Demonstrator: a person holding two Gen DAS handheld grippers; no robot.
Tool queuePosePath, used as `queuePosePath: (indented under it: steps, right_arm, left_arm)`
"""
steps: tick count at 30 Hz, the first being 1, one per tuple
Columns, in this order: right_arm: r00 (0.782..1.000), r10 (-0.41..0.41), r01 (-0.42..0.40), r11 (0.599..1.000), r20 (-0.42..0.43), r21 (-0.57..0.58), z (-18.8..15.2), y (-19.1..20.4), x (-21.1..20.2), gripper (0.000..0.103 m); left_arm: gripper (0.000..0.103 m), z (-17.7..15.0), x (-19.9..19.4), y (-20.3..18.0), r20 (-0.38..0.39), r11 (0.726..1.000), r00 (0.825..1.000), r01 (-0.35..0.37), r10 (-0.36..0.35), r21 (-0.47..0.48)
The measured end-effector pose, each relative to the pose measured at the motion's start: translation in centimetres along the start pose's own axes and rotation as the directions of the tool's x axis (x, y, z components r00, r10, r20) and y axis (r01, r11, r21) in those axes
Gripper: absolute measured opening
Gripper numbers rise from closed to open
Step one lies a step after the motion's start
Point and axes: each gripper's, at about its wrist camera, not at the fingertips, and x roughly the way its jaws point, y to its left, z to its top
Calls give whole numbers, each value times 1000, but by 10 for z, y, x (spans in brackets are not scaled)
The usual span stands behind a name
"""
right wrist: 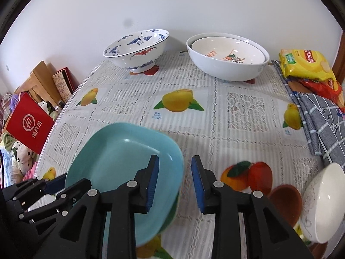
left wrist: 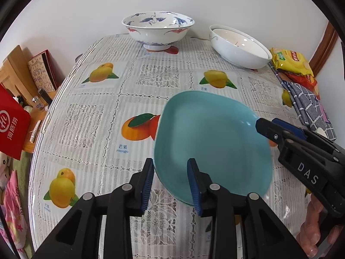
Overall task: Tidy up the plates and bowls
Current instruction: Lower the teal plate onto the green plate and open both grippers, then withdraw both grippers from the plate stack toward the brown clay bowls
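Turquoise glazed ceramic — a squarish plate [left wrist: 207, 138] with rounded corners lies near the front of the worktop [left wrist: 103, 108], on a lace-patterned cover printed with fruit. In the right wrist view a green edge shows beneath its near corner, so it appears to rest on a second plate; how many lie below cannot be told.

Left claw [left wrist: 171, 183]: released. Its jaws straddle the plate's near-left rim, one pad outside the edge and one over the inner surface, with a visible gap on both sides. Nothing is gripped.

Right claw [right wrist: 175, 183]: likewise released. Its jaws straddle the plate's right rim, one pad [right wrist: 153, 181] over the well, the other clear of the edge above bare cover. From the left wrist view this claw reaches in at the plate's far-right edge.

Governing relation: the plate sits between the two claws, each at an opposite side of the rim and both pointing steeply downward. Neither is clearly the nearer; both are at the edge itself.

Remaining items: a blue-and-white crane-pattern bowl [right wrist: 137, 49] and a white bowl [right wrist: 228, 58] holding a smaller bowl stand at the back, well apart from the plate. A small white bowl [right wrist: 323, 202] and a brown dish [right wrist: 284, 202] sit just beside each other at the front right.

Judgement — the turquoise plate looks set down; the bowls have yet to be gathered.
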Motion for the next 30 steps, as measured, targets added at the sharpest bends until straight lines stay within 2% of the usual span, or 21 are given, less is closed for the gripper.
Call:
queuePosePath:
  steps: [10, 17, 24, 30]
  right_arm:
    - [1000, -10, 9, 999, 19, 42, -27, -17, -41, 32]
    - [996, -50, 44, 995, 78, 85, -46, -48, -89, 49]
    - [975, -179, 162, 979, 133, 127, -78, -94, -137, 55]
    - [942, -298, 270, 946, 156, 180, -109, -138, -167, 59]
  left_arm:
    - [40, -9, -37, -16, 53, 1000, 999, 1, -2, 32]
    - [45, -15, -61, -44, 97, 997, 995, 6, -13, 73]
    - [47, -24, -79, -85, 138, 990, 990, 4, -24, 144]
    - [47, -31, -84, -123, 150, 980, 987, 19, -49, 196]
